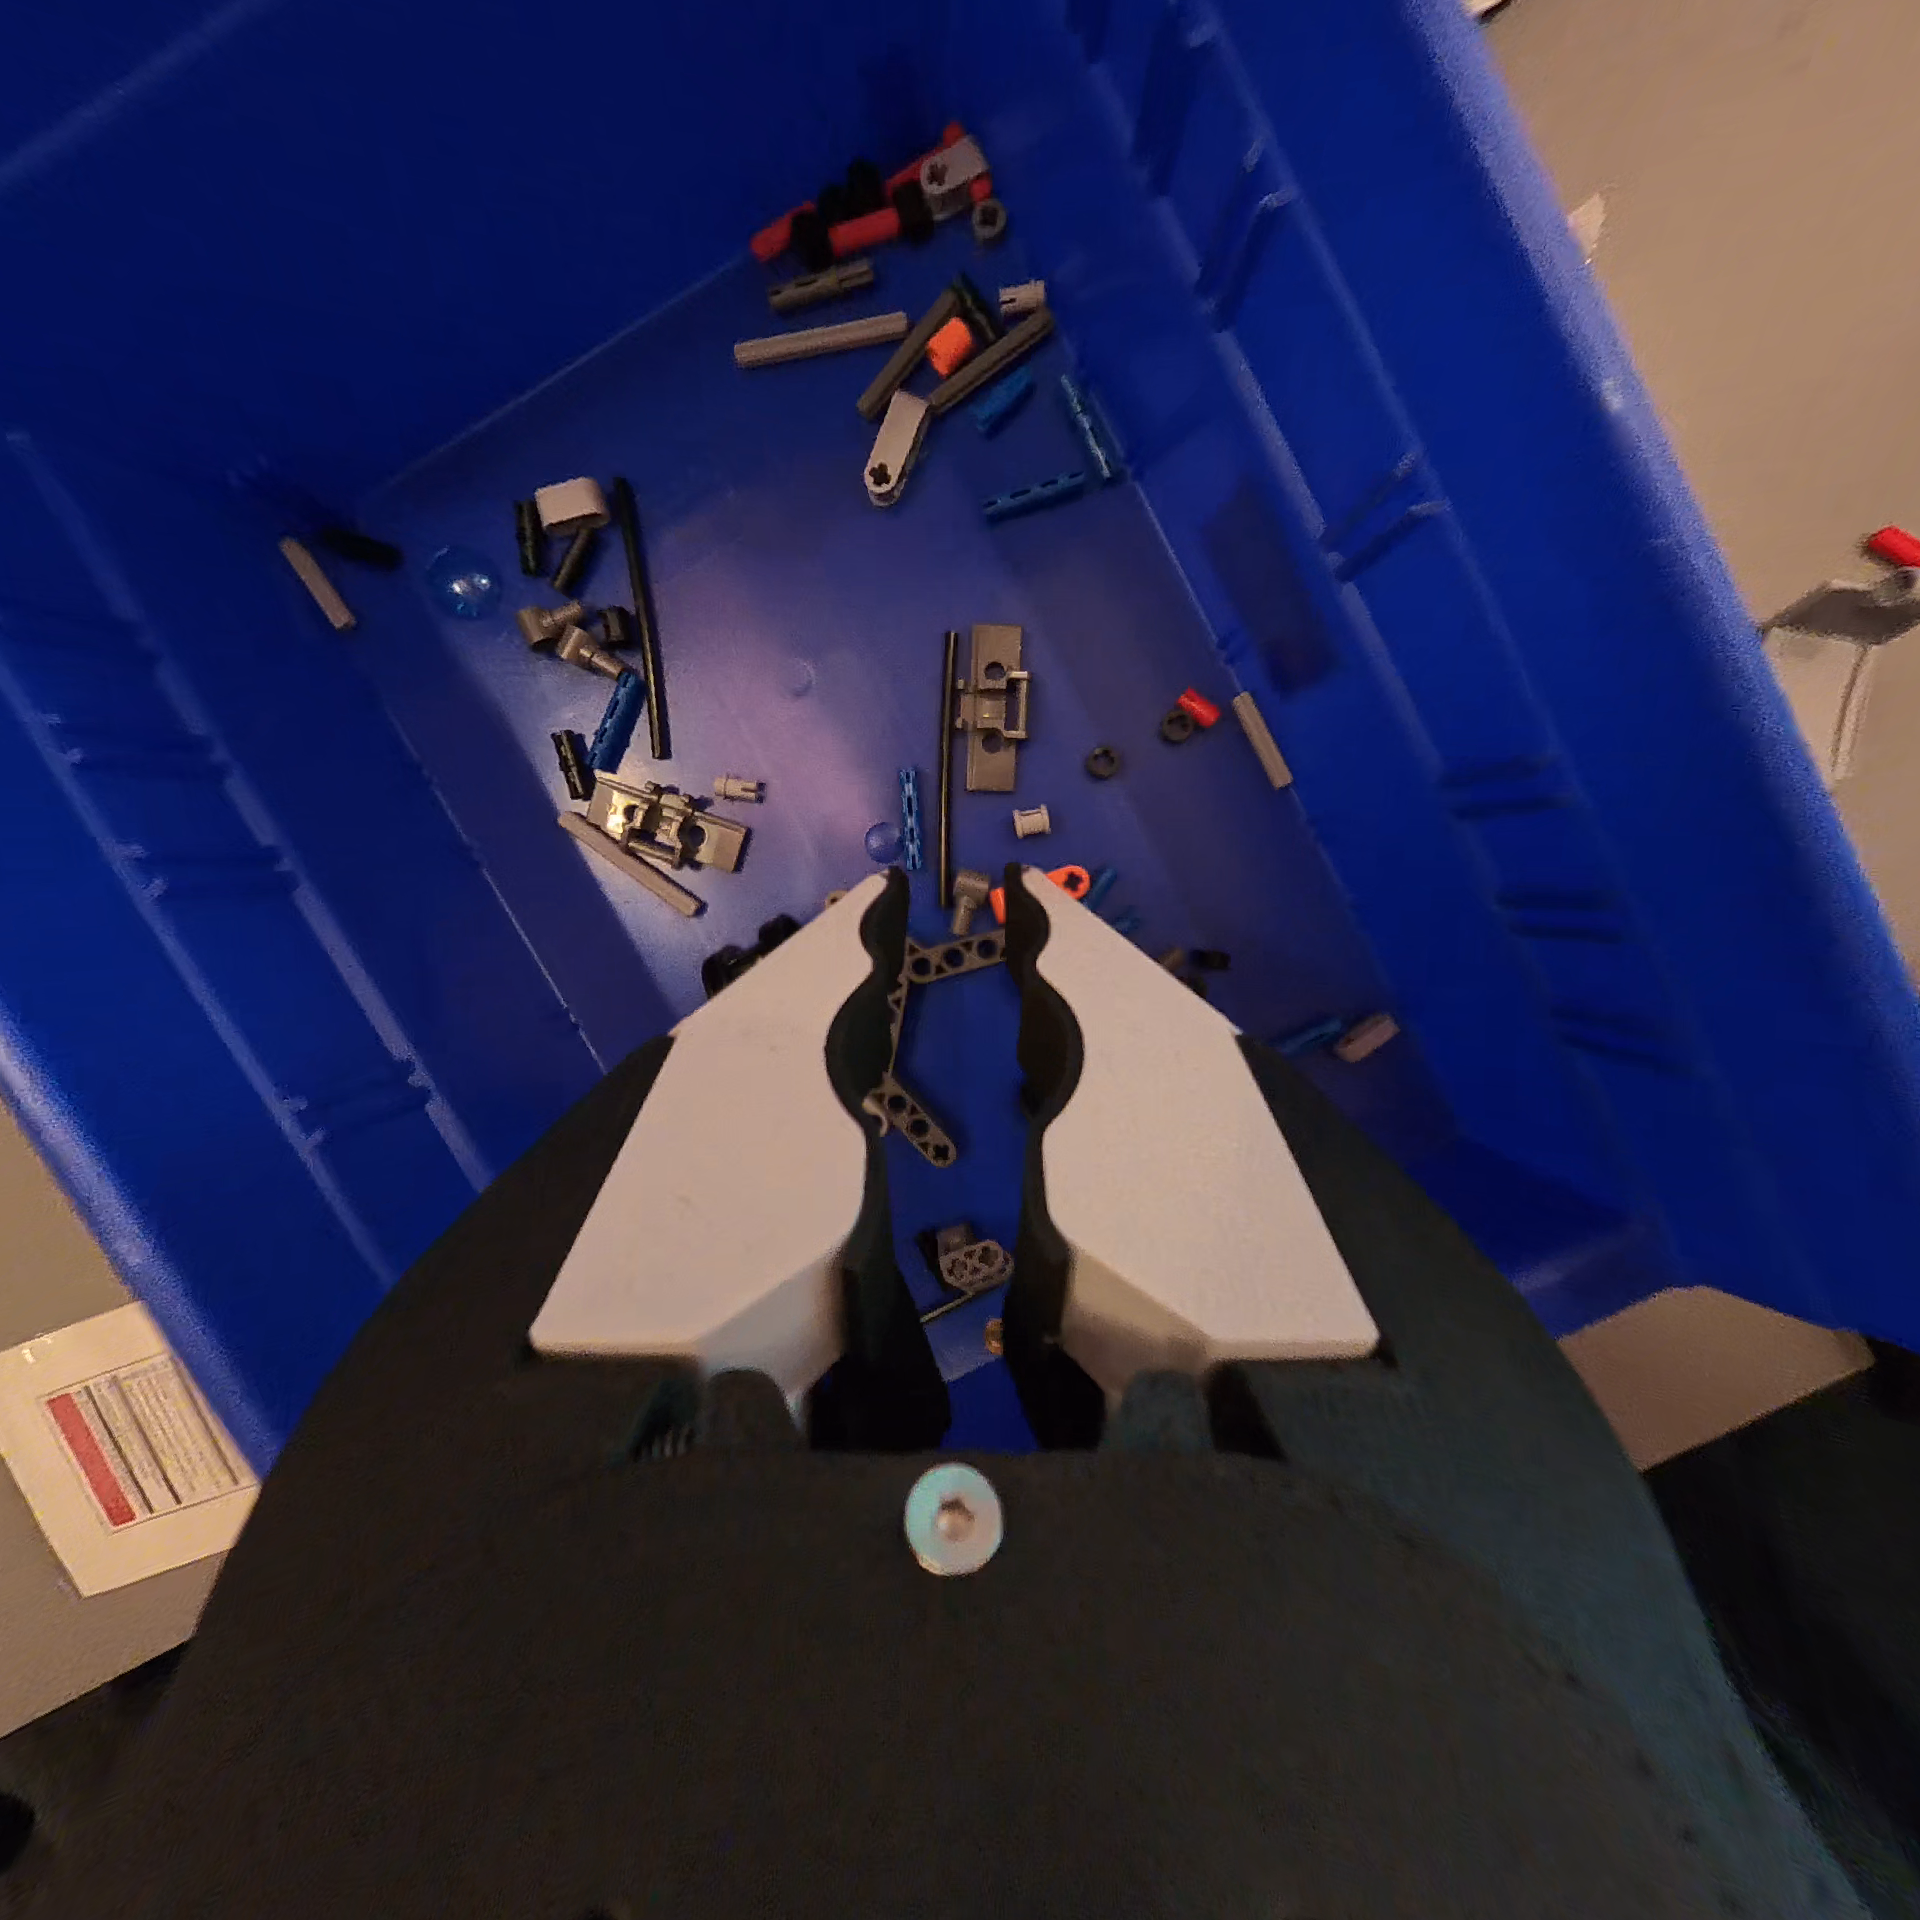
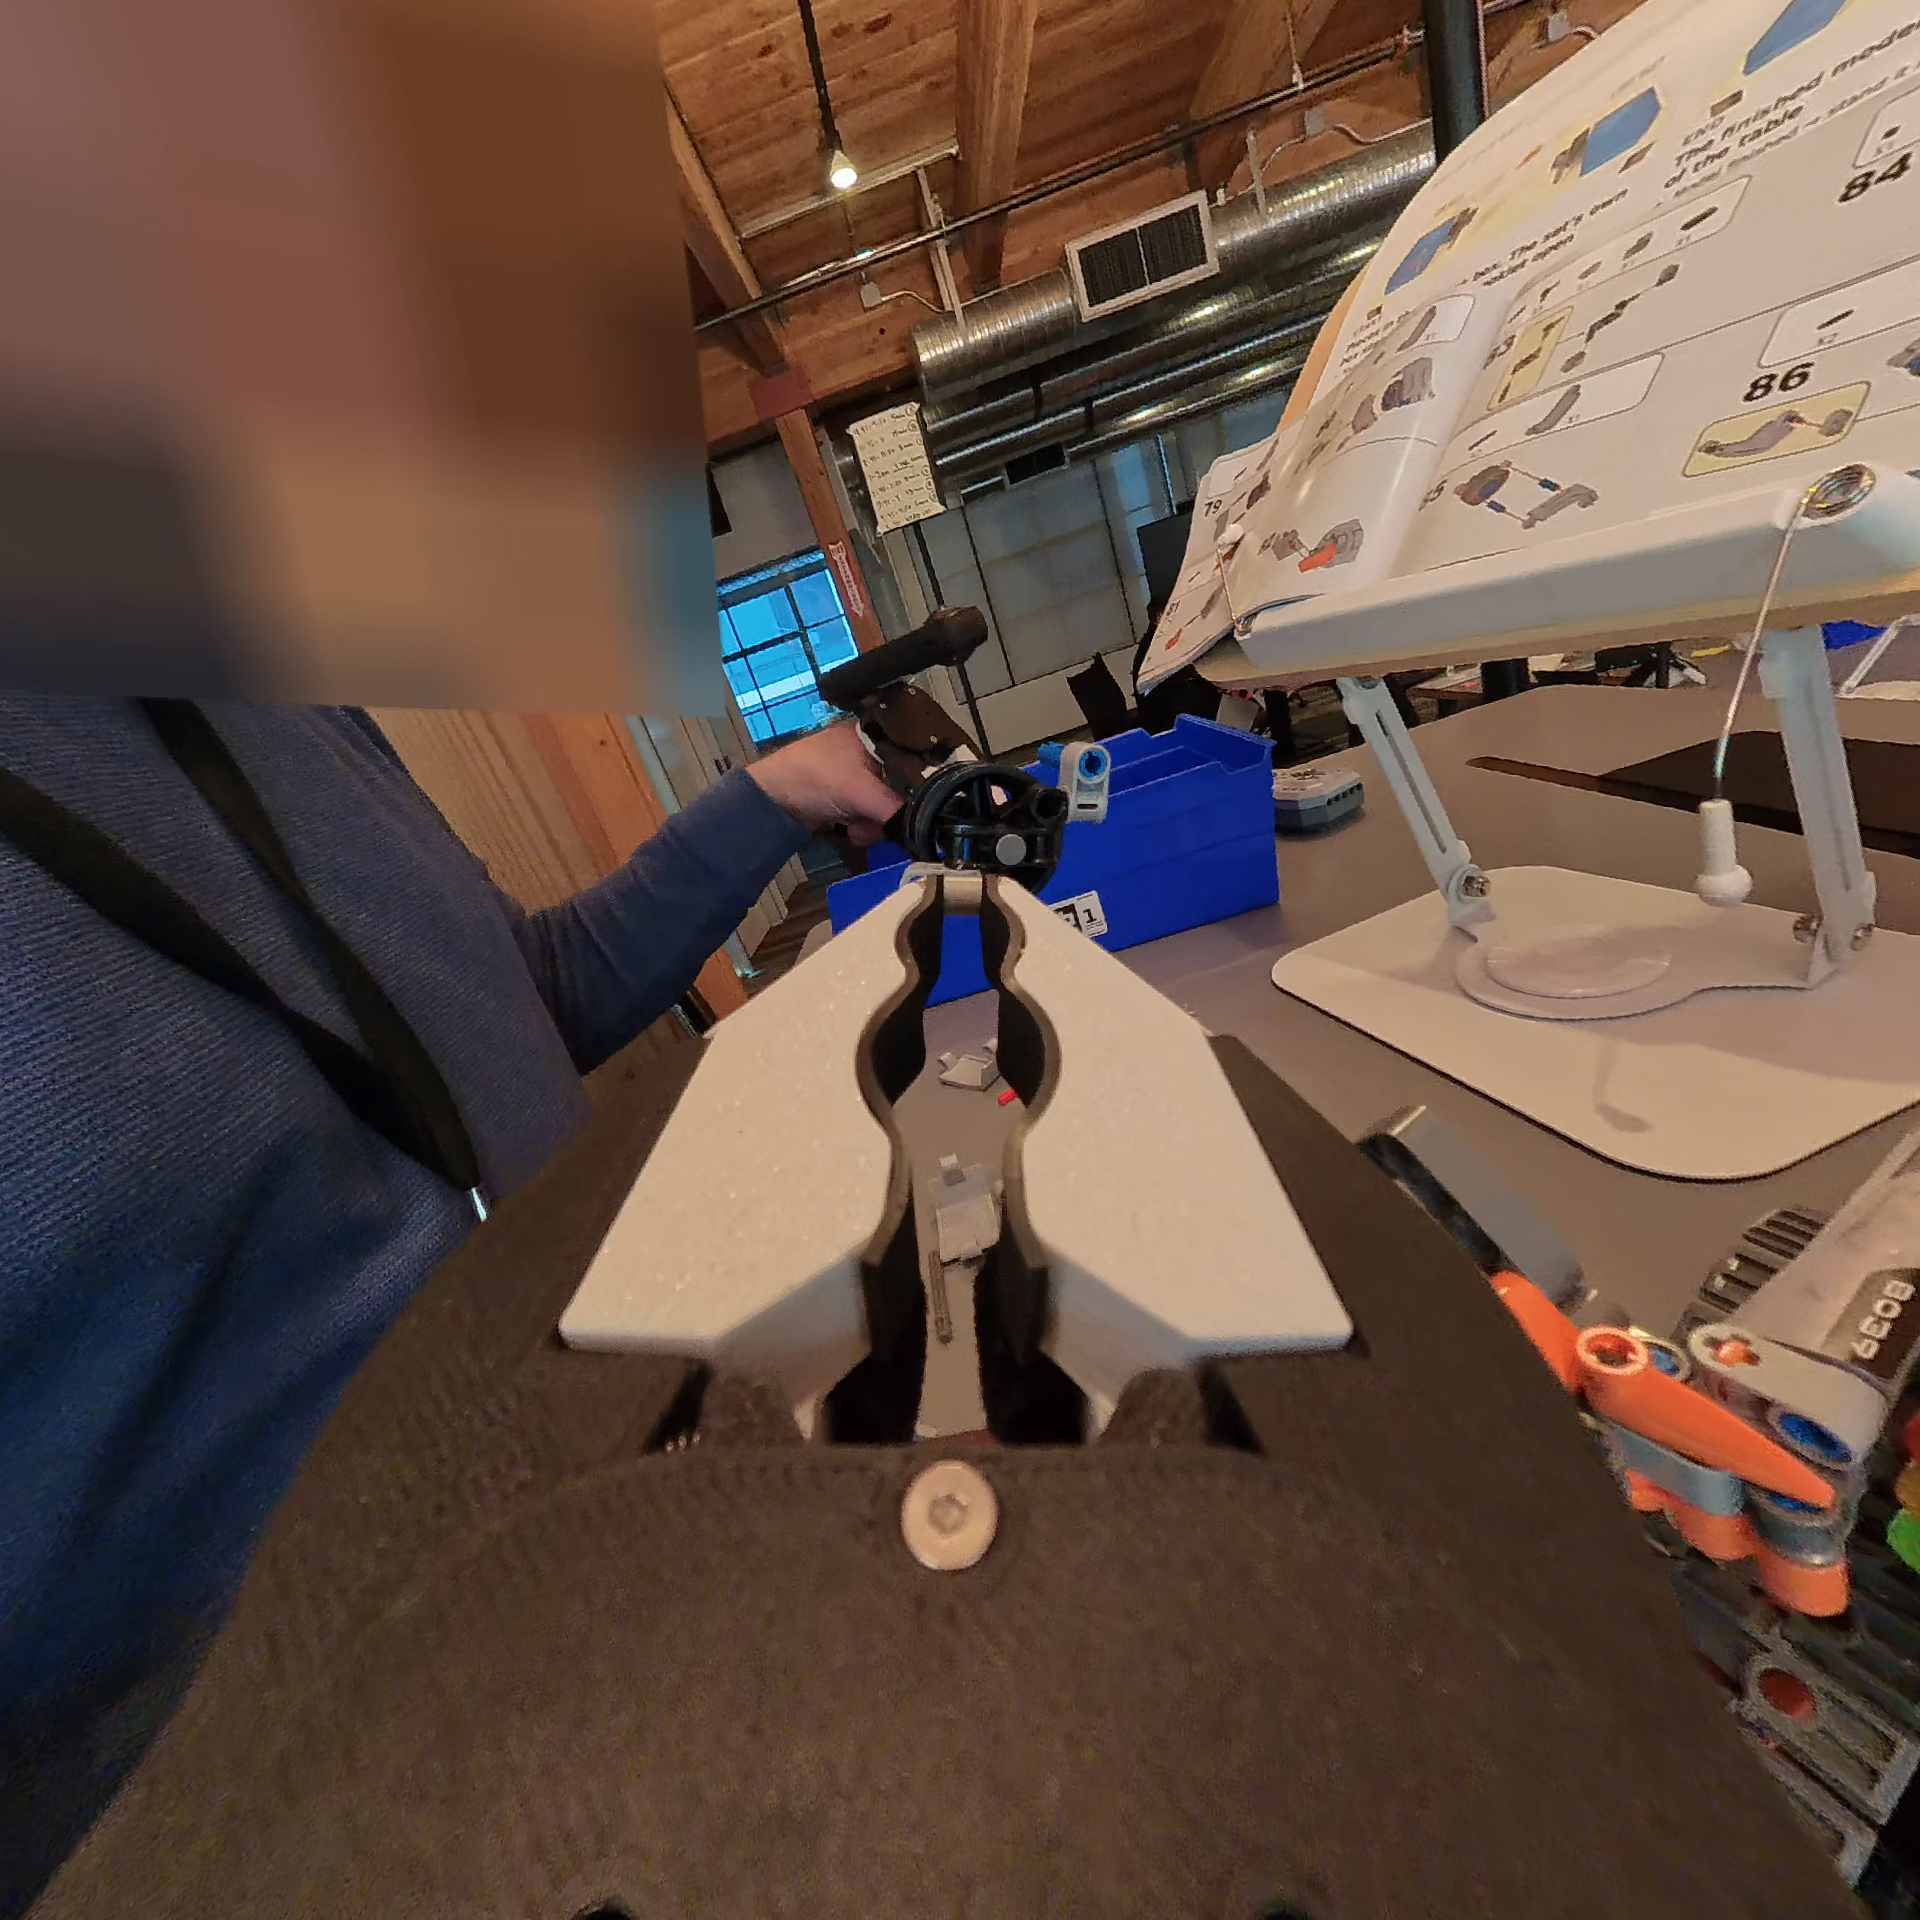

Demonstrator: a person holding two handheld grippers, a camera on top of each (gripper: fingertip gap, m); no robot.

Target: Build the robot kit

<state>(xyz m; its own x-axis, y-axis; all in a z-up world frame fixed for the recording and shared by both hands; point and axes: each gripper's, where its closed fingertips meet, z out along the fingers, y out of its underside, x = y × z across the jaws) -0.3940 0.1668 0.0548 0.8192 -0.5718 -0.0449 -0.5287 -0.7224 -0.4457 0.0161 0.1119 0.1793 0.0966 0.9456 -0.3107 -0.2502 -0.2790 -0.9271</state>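
My left gripper (image 1: 957, 896) is open and empty, and points down into a blue bin (image 1: 312, 343). Several small grey, black, blue and orange building pieces lie scattered on the bin floor. A grey bent beam with holes (image 1: 914, 1049) lies on the floor between the fingers, and a small grey connector (image 1: 975, 1259) lies nearer the gripper's base. My right gripper (image 2: 961, 883) is shut on a black ring-shaped piece (image 2: 971, 816) with a grey pin and a light grey and blue connector (image 2: 1086, 781) on it. It holds this above the grey table (image 2: 1247, 1049).
The blue bin (image 2: 1174, 862) stands across the table, with a person's hand (image 2: 821, 784) at it. An open instruction booklet (image 2: 1558, 343) rests on a white stand (image 2: 1558, 997) to the right. A grey, orange and blue built model (image 2: 1714, 1455) sits at the near right. A white label sheet (image 1: 114, 1444) lies beside the bin. The grippers' ends are close to 45 cm from one another.
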